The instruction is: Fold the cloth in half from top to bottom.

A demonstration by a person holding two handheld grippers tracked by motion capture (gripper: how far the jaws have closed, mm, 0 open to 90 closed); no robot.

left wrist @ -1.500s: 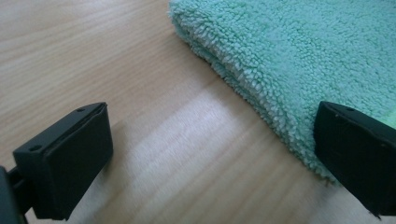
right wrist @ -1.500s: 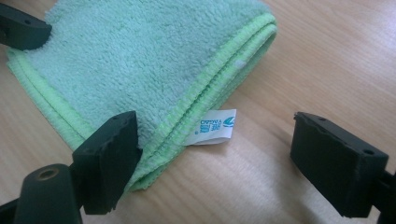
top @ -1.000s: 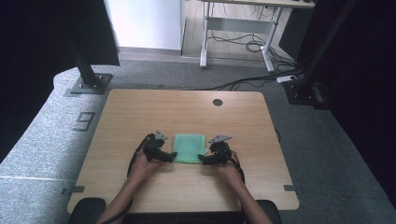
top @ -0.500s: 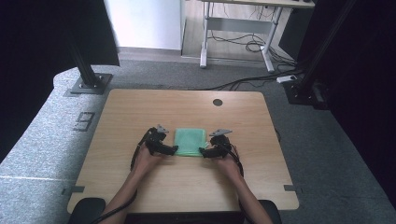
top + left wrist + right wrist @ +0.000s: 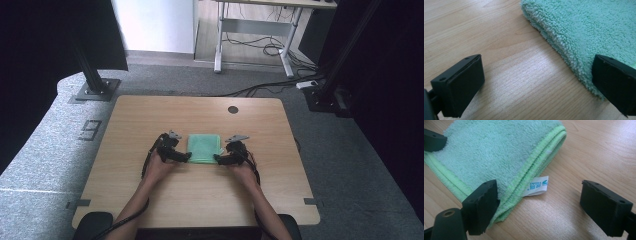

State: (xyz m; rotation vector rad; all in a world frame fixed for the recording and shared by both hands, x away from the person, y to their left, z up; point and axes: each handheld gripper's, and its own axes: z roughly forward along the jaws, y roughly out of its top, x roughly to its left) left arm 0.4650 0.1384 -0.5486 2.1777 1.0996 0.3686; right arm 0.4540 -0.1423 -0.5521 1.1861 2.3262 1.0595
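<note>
A folded green fleece cloth (image 5: pixel 204 147) lies flat on the wooden table (image 5: pixel 125 125), a little nearer than its middle. My left gripper (image 5: pixel 186 158) stands open at the cloth's near left corner. In the left gripper view (image 5: pixel 537 85) one jaw is over bare wood and the other at the edge of the cloth (image 5: pixel 586 27). My right gripper (image 5: pixel 219 159) is open at the near right corner. In the right gripper view (image 5: pixel 544 206) one jaw rests by the hemmed corner of the cloth (image 5: pixel 499 152), and a white tag (image 5: pixel 537 185) lies between the jaws. Neither pair of pads presses on the cloth.
A round cable hole (image 5: pixel 233 109) sits near the table's far edge. Black stand feet (image 5: pixel 95 90) are on the grey floor at the back left, and cables and a desk frame (image 5: pixel 255 30) lie behind. Bare wood surrounds the cloth.
Both hands and the cloth have shifted a little toward the far side of the table. The jaws of both grippers stay wide apart.
</note>
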